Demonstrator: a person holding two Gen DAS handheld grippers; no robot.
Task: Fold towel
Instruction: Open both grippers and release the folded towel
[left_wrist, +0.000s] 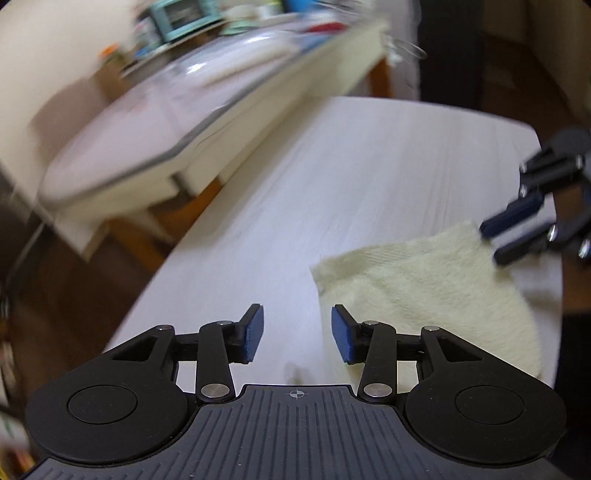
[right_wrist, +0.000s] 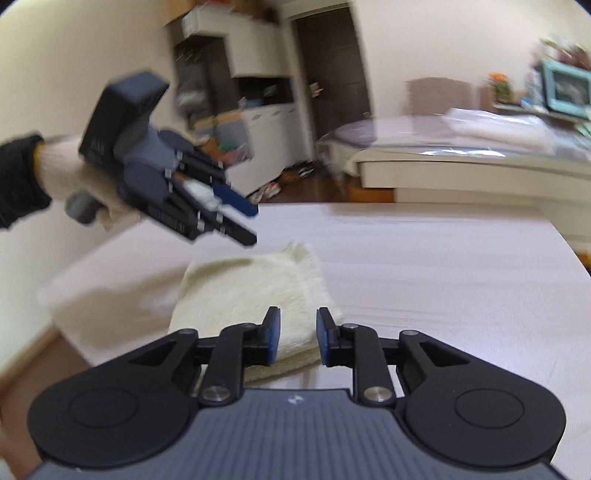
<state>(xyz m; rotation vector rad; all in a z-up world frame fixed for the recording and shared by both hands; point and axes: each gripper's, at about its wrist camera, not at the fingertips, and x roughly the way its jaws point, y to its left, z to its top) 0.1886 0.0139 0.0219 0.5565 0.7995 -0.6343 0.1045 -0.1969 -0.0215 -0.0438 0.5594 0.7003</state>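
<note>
Towel (right_wrist: 247, 295) lies folded near tabletop (right_wrist: 443, 277) edge; I've both grippers, L (left_wrist: 297, 334) & R (right_wrist: 298, 336), apart & empty, prob. letting go.

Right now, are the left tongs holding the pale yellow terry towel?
No, the left tongs stand open with only bare white table between the blue pads, and the pale yellow terry towel lies folded beside them.

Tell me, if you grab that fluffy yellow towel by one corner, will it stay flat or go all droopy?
Probably droopy. The towel is soft, fuzzy cloth lying folded in layers on the table, so it would likely sag and the fold could fall open. It looks light and should not roll or break. Its fluffy surface probably gives the fingers a good hold.
</note>
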